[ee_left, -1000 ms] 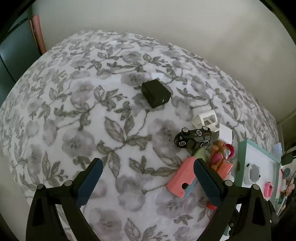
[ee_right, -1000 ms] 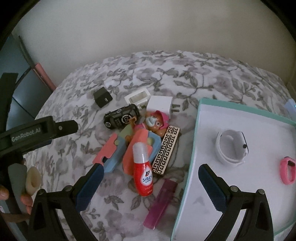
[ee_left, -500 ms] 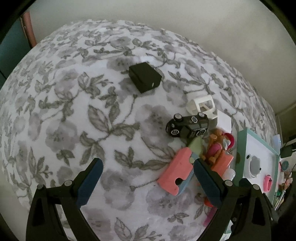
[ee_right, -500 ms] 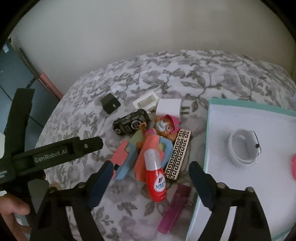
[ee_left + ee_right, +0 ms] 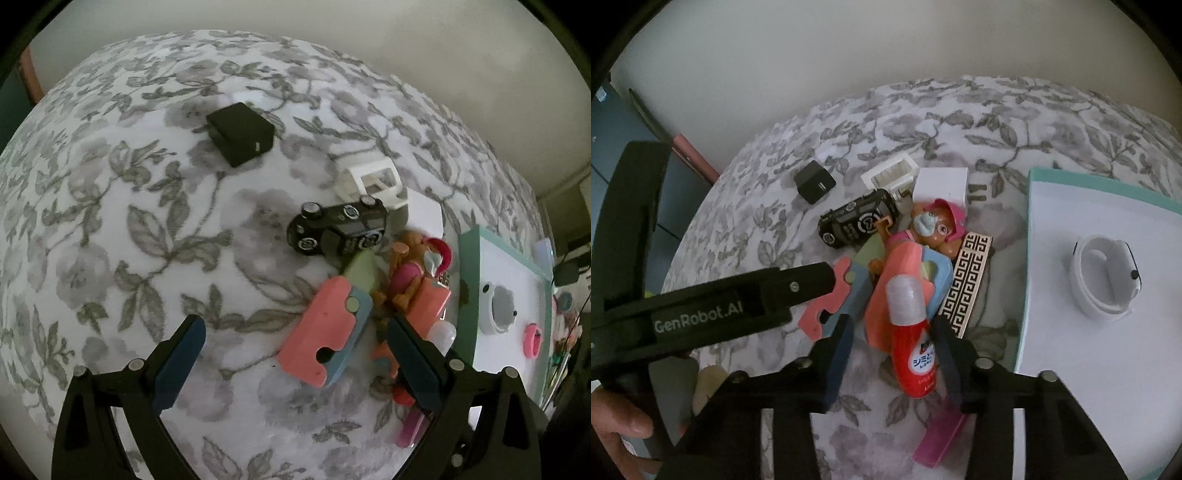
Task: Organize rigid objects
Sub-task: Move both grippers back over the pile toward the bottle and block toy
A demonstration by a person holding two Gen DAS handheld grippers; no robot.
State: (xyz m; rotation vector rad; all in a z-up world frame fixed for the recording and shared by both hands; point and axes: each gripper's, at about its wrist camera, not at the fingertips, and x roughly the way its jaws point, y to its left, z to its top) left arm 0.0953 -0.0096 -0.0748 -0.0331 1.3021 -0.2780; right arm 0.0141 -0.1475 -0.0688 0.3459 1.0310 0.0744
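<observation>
A heap of small things lies on the flowered cloth: a red bottle with a clear cap (image 5: 913,332), pink and blue foam pieces (image 5: 325,343), a black toy car (image 5: 338,229), a toy dog figure (image 5: 936,227), a patterned bar (image 5: 966,282) and a pink lighter (image 5: 938,439). My right gripper (image 5: 892,354) has its jaws on either side of the red bottle, narrowed but apart from it. My left gripper (image 5: 291,354) is open and empty, low over the cloth with the pink foam piece between its fingers.
A white tray with a teal rim (image 5: 1030,258) stands at the right and holds a white watch (image 5: 1106,280) and a pink band (image 5: 532,339). A black cube (image 5: 240,133), a white frame piece (image 5: 373,179) and a white charger (image 5: 942,184) lie behind the heap.
My right gripper has moved down and forward onto the red bottle, and its jaws have narrowed around it. My left gripper has come forward toward the heap, still open.
</observation>
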